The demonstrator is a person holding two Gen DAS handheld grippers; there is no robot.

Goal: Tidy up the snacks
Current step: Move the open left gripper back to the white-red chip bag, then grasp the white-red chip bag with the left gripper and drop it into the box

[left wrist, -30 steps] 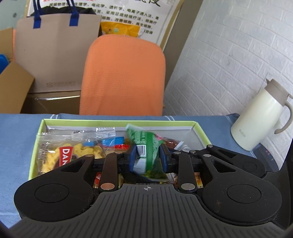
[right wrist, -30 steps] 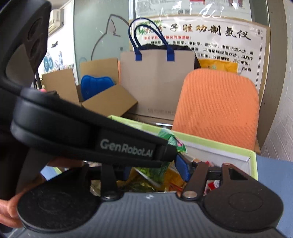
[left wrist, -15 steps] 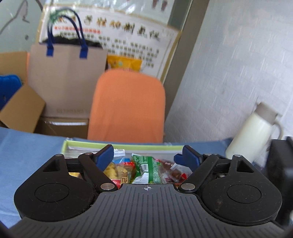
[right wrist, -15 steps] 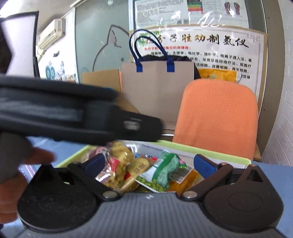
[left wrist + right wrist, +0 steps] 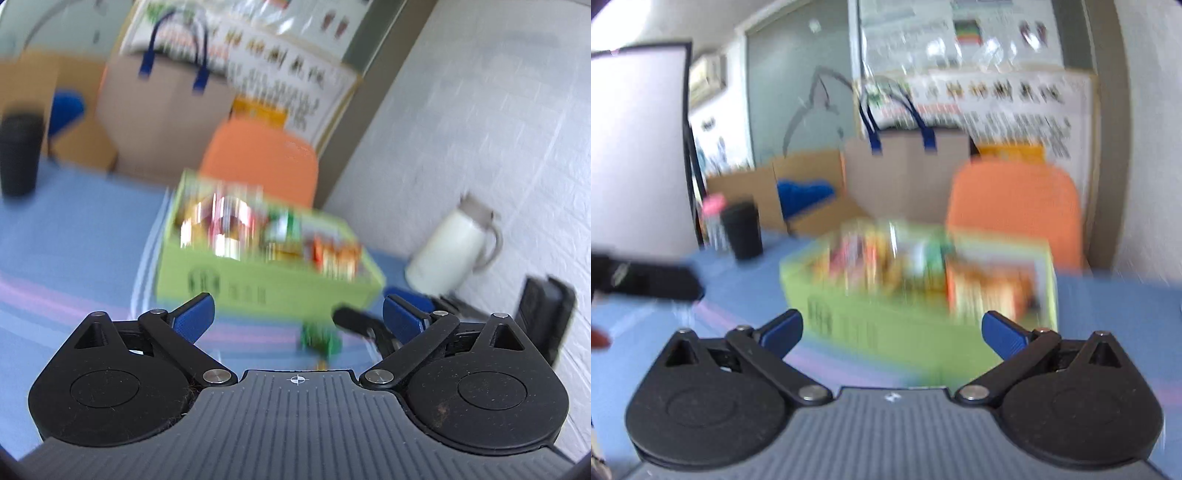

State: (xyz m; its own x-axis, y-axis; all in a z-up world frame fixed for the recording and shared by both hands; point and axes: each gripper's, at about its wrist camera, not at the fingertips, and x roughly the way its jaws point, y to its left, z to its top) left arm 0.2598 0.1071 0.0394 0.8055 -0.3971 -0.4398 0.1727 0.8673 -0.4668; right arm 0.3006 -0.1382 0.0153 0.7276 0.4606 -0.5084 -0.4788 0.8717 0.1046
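Green cardboard, that is the snack box (image 5: 266, 284), and I place everything from it. Through my left wrist camera it sits on the blue tablecloth (image 5: 74, 243) just ahead of my left gripper (image 5: 295, 317), blurred packets heaped inside it; my jaws there have just been opening and stand wide apart with nothing pressed between them. A small green packet (image 5: 319, 338) lies on the cloth just in front of the box, low between my fingers. Right of the box stands a cream jug (image 5: 450, 254), behind it an orange chair (image 5: 266, 158). Through my right wrist camera the box (image 5: 886, 325) again lies just ahead of my right gripper (image 5: 892, 330), whose jaws are spread wide and empty. Left of the box stands a black cup (image 5: 742, 230).
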